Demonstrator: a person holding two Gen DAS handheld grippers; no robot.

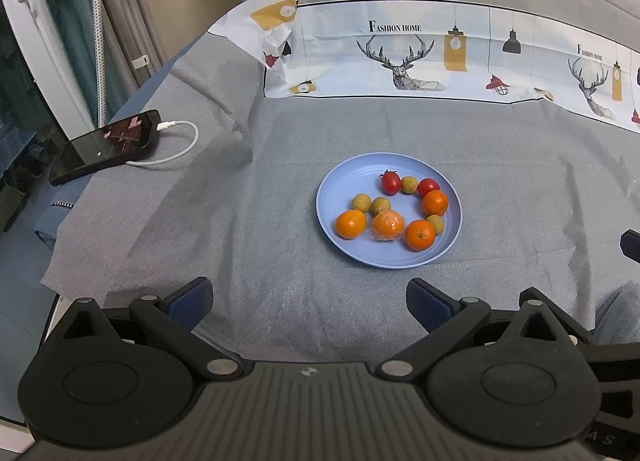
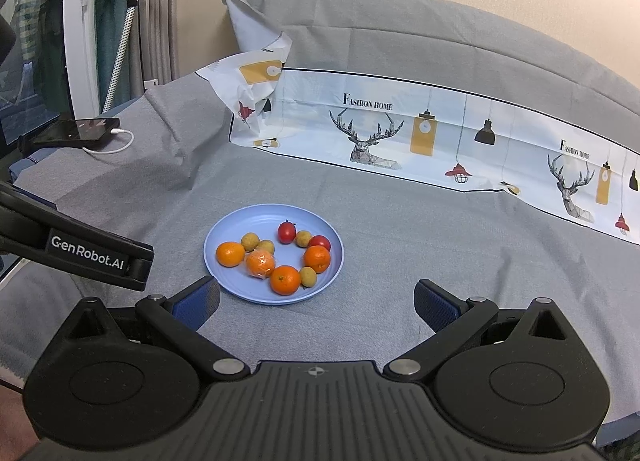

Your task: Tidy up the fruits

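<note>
A blue plate point(image 1: 344, 189) point(image 2: 236, 225) lies on the grey bedspread and holds mixed fruit: several oranges point(image 1: 351, 224) point(image 2: 230, 253), one of them wrapped in clear film point(image 1: 387, 225) point(image 2: 261, 264), two red cherry tomatoes point(image 1: 390, 182) point(image 2: 287, 232) and several small yellow-green fruits point(image 1: 360, 202) point(image 2: 250, 241). My left gripper point(image 1: 308, 303) is open and empty, short of the plate's near rim. My right gripper point(image 2: 318, 303) is open and empty, just near the plate's front right. The left gripper's body point(image 2: 80, 251) shows at the left of the right wrist view.
A black phone point(image 1: 104, 145) point(image 2: 76, 131) on a white charging cable point(image 1: 176, 141) lies at the bed's left edge. A deer-print cloth point(image 1: 440, 57) point(image 2: 440, 129) runs behind the plate. A curtain and white frame point(image 1: 24, 21) stand far left.
</note>
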